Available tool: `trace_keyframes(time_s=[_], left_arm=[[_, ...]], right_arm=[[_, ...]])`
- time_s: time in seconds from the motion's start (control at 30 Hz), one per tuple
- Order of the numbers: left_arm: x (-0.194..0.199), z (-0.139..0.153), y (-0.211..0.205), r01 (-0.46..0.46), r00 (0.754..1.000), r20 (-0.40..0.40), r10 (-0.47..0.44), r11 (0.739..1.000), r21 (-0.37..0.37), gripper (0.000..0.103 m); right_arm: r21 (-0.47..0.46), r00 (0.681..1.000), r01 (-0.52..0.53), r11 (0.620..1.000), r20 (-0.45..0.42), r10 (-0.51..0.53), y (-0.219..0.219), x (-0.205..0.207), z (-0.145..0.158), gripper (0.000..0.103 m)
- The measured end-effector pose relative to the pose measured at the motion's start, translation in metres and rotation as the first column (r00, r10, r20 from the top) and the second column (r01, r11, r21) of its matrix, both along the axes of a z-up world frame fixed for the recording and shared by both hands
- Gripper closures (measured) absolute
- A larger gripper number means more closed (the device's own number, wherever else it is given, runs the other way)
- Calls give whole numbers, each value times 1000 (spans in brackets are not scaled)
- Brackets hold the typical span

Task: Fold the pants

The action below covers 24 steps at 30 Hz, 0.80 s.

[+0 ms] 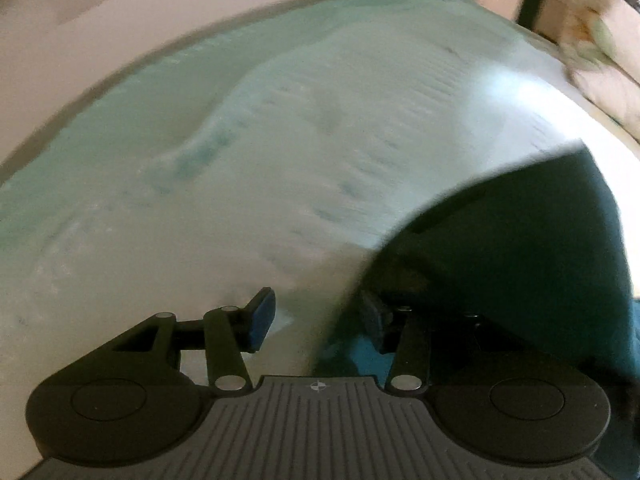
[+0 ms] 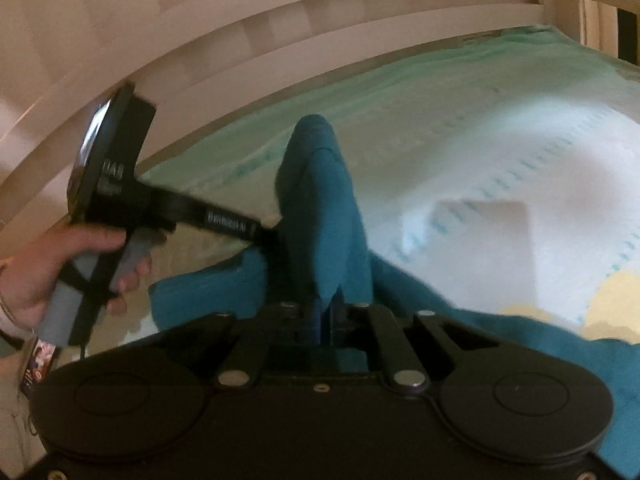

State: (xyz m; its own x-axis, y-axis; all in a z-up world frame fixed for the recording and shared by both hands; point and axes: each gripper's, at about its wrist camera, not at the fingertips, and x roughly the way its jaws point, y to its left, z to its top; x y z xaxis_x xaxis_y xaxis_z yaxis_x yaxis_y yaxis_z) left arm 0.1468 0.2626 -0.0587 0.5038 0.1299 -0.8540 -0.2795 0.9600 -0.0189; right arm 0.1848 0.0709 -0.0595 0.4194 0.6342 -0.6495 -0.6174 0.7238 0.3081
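Observation:
The teal pants point(image 2: 332, 216) lie on a pale mint and white bedsheet point(image 2: 500, 128). My right gripper point(image 2: 325, 312) is shut on a fold of them, and the cloth rises from the fingers in a peak. In the left wrist view the pants point(image 1: 500, 240) are a dark mass at the right. My left gripper point(image 1: 318, 320) stands open at their edge, with one finger over the sheet point(image 1: 320, 120) and the other over the cloth. In the right wrist view a hand point(image 2: 48, 264) holds that left gripper point(image 2: 269, 240), whose tips are hidden against the pants.
A light wooden bed rail point(image 2: 280, 12) runs along the far side of the mattress. A yellow patch point(image 2: 616, 304) of bedding shows at the right. More sheet stretches away beyond the pants. Both views are blurred by motion.

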Motion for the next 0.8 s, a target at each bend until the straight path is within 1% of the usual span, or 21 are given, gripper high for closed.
trace_keyframes(time_s=[0.07,0.1,0.2,0.27,0.33,0.37,0.4,0.47,0.5,0.53,0.6,0.7,0.8], left_arm=[[-7,10,11,-44,999,22,43,999,18,57],[-12,17,16,-63,997,39,62,998,27,57],[-16,41,23,-97,990,105,91,994,55,57],[-20,57,18,-92,986,145,82,993,68,57],[-19,64,6,-54,986,164,39,995,87,57],[-18,66,-3,-23,987,163,7,995,97,57],[-17,65,-14,15,987,155,-31,994,104,57],[-14,59,-35,90,986,130,-104,990,112,57],[-16,56,-48,129,983,119,-142,985,113,57],[-17,52,-61,173,977,108,-184,979,109,57],[-18,42,-82,243,964,83,-252,964,105,57],[-22,26,-108,321,945,33,-325,942,101,57],[-25,4,-119,377,926,-26,-376,922,93,57]], right_arm=[[15,999,-40,999,-3,40,8,-13,-3,92],[8,998,-63,998,5,63,14,-22,-4,92],[-54,990,-130,990,42,133,30,-46,-10,92],[-102,982,-180,978,43,186,43,-58,-19,92],[-157,976,-207,966,37,215,54,-64,-28,86],[-177,974,-214,961,31,223,57,-66,-33,84],[-180,975,-215,960,24,223,58,-65,-35,83],[-141,979,-202,969,7,205,49,-64,-33,81],[-114,982,-190,975,1,191,42,-62,-29,74],[-84,984,-176,981,-5,176,32,-59,-24,68],[-49,990,-143,988,3,144,8,-58,-13,65],[-53,995,-100,994,23,101,-28,-58,-2,64],[-66,998,2,998,57,2,-71,-54,7,64]])
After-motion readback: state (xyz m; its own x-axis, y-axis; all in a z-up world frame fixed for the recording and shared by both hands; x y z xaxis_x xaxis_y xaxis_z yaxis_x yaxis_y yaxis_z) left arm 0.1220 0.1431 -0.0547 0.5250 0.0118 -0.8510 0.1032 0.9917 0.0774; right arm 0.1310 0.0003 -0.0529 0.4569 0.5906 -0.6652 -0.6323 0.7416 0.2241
